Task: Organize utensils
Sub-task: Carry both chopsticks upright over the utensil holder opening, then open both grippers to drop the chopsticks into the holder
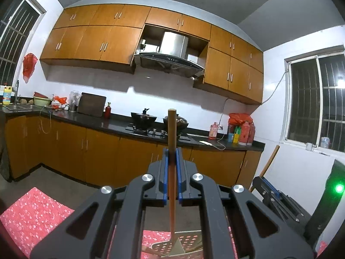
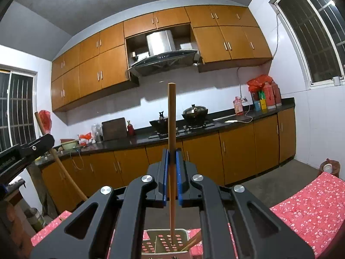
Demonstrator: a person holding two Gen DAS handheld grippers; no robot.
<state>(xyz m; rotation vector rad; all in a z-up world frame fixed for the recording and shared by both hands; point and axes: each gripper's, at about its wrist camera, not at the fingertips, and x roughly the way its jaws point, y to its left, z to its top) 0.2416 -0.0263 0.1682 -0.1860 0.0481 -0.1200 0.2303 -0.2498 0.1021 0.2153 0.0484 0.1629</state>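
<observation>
In the left wrist view my left gripper (image 1: 172,151) is shut on an upright reddish-brown wooden handle (image 1: 172,129). The handle's lower end reaches down to a perforated metal piece (image 1: 185,242) at the bottom edge. In the right wrist view my right gripper (image 2: 171,151) is shut on a paler upright wooden stick (image 2: 171,118), whose lower end sits inside a perforated metal utensil holder (image 2: 159,243). More wooden sticks (image 2: 192,241) lean in that holder. Each gripper shows in the other's view: the right gripper (image 1: 278,196) and the left gripper (image 2: 25,151) with its long handle (image 2: 62,168).
A red floral cloth (image 1: 32,211) (image 2: 312,200) covers the table under both grippers. Across the floor runs a dark kitchen counter (image 1: 120,125) with a stove and woks (image 2: 194,112), bottles (image 2: 265,97) and wooden cabinets. A white-lidded jar (image 2: 327,167) stands by the table's far right corner.
</observation>
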